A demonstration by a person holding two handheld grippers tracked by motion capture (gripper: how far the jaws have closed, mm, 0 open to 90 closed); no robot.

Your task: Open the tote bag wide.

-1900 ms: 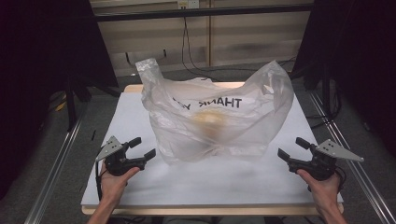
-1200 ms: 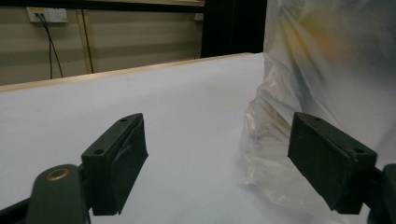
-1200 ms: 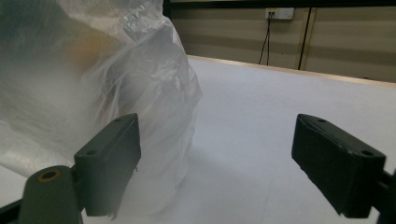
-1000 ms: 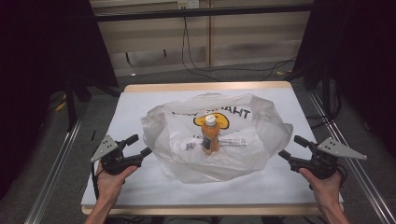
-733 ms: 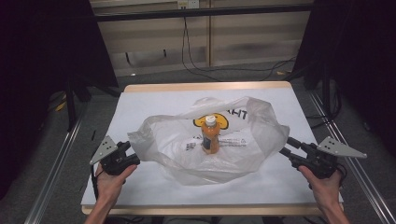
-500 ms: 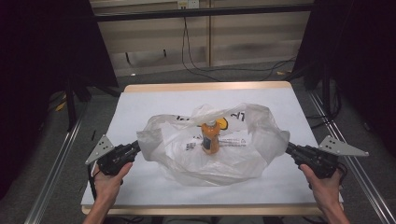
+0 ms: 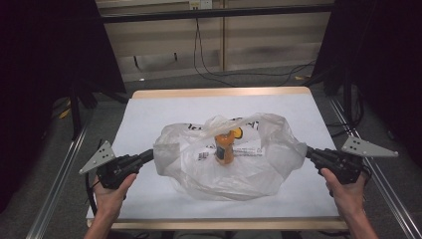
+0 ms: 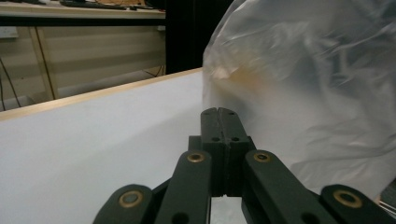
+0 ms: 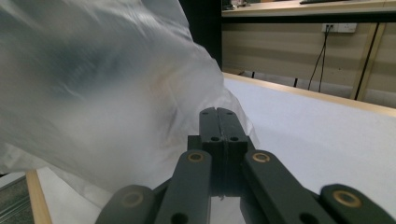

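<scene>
A clear plastic bag (image 7: pixel 259 172) with black print lies crumpled in the middle of the white table (image 7: pixel 164 107). An orange bottle (image 7: pixel 224 149) stands upright inside it. My left gripper (image 7: pixel 150 155) is shut, pinching the bag's left edge. My right gripper (image 7: pixel 308 151) is shut on the bag's right edge, where the film draws to a point. In the left gripper view the closed jaws (image 8: pixel 219 112) meet the bag (image 8: pixel 317 93) at their tip. The right gripper view has the same: closed jaws (image 9: pixel 218 112) against the bag (image 9: pixel 93 88). Both sides of the bag are lifted slightly.
The table has a wooden rim (image 7: pixel 219 92) at the far side. Metal rails (image 7: pixel 54 184) run along both sides. Cables (image 7: pixel 234 74) lie on the floor beyond the table. Bare white surface lies behind and in front of the bag.
The billowed bag has settled around the bottle. Both grippers went from open beside the bag to shut on its left and right edges, and both hands rose a little.
</scene>
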